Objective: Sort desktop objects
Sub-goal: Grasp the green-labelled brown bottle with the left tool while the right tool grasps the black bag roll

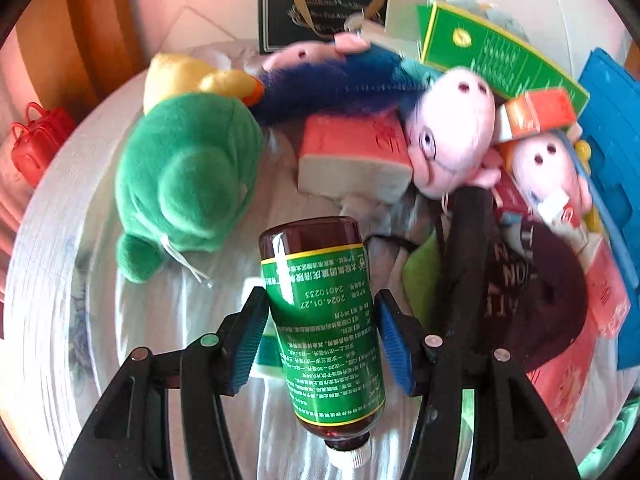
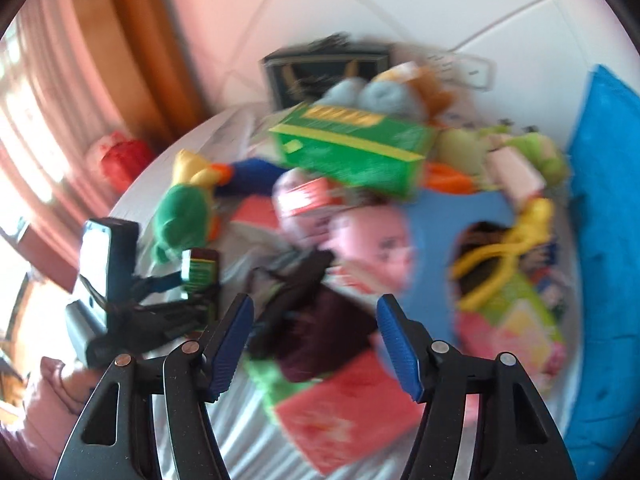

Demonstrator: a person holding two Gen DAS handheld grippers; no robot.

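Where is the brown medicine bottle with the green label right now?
In the left wrist view, the brown medicine bottle with the green label sits low in the middle, between the left tool's blue pads, right of the green plush toy.

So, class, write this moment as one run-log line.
left gripper: shut on brown bottle | right gripper: open, nothing held, above dark cap | view: blurred

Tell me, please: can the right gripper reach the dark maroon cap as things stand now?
Probably yes. The right gripper is empty, its jaws apart, and the dark maroon cap lies just ahead of them on top of the pile with nothing over it. The view is blurred, so contact cannot be judged.
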